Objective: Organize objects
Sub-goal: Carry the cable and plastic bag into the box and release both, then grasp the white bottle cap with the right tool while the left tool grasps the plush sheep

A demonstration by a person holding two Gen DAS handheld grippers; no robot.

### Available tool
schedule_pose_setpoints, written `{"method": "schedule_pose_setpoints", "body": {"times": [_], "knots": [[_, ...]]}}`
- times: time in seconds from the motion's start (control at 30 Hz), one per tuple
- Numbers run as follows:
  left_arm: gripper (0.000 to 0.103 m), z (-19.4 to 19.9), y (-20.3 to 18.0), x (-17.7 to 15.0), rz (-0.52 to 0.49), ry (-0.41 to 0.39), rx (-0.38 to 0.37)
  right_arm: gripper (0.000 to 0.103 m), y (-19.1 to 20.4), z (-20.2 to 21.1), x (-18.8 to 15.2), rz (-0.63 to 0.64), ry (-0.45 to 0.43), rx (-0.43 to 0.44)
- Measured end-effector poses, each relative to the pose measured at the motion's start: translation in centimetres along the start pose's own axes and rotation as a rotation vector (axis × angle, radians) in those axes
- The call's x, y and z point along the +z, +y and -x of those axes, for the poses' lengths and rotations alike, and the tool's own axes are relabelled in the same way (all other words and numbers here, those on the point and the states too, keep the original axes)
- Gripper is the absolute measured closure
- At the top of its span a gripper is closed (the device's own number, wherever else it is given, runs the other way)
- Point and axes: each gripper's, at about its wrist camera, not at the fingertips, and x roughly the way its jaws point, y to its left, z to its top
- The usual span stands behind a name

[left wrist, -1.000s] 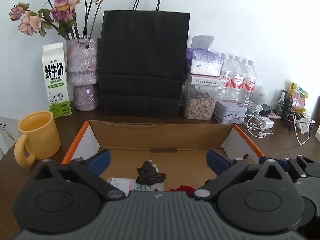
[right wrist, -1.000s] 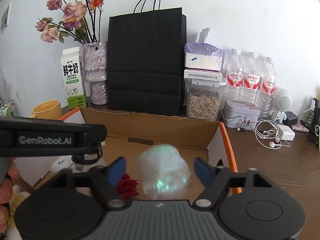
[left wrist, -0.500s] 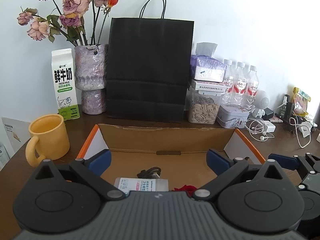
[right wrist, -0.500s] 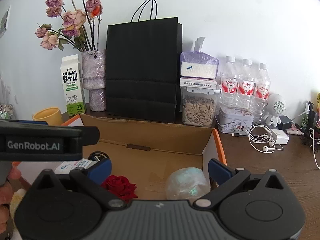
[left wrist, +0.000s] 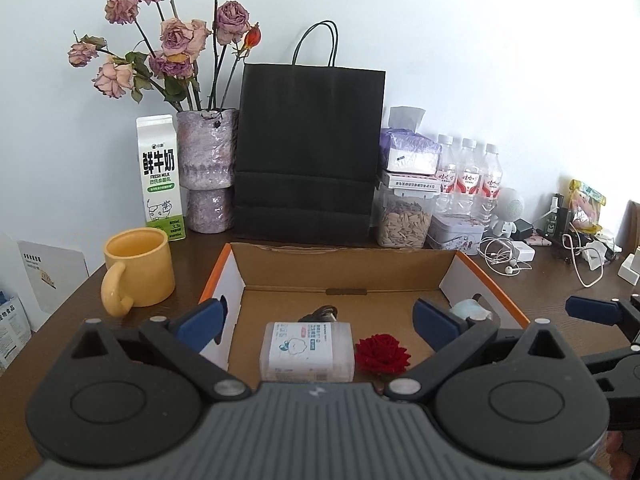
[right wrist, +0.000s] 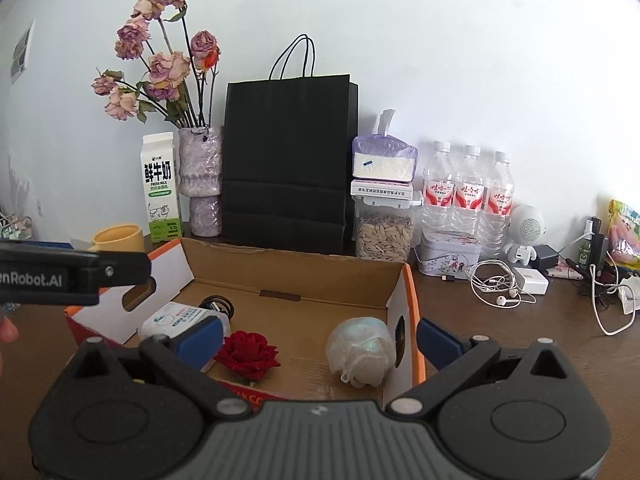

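An open cardboard box [left wrist: 344,270] [right wrist: 296,276] with orange edges sits on the dark table. Inside lie a white tissue pack [left wrist: 307,350] [right wrist: 176,318], a red rose [left wrist: 382,354] [right wrist: 248,354], a coiled black cable [left wrist: 320,314] [right wrist: 218,304] and a pale shimmery wrapped ball [right wrist: 362,350] [left wrist: 468,310] at the right wall. My left gripper [left wrist: 320,318] is open above the box's near side, holding nothing. My right gripper [right wrist: 318,338] is open too, drawn back from the ball. The right gripper's fingertip [left wrist: 592,308] shows at the left view's right edge.
A yellow mug [left wrist: 138,268] stands left of the box. Behind it are a milk carton [left wrist: 160,178], a vase of dried roses [left wrist: 206,168], a black paper bag [left wrist: 308,152], a seed jar [left wrist: 404,220], water bottles [right wrist: 468,188], a tin [right wrist: 448,258] and earphone cables [right wrist: 500,286].
The right gripper let go of the shimmery ball, which now rests in the box by the right wall. Both grippers pulled back and up from the box.
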Motion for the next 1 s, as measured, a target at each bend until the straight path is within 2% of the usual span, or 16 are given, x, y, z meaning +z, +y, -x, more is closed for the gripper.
{"method": "schedule_pose_setpoints", "body": {"times": [0.43, 0.8, 1.0], "knots": [[0.0, 4.8, 2.3, -3.5, 0.0, 0.034, 0.042, 0.0, -1.7, 6.0, -4.5, -0.007, 0.043, -0.039], [0.0, 7.9, 3.0, -7.2, -0.005, 0.091, 0.041, 0.0, -2.8, 8.6, -8.0, -0.023, 0.102, -0.049], [0.0, 8.4, 3.1, -8.0, -0.002, 0.11, 0.048, 0.0, -3.3, 9.2, -8.8, -0.031, 0.114, -0.052]]}}
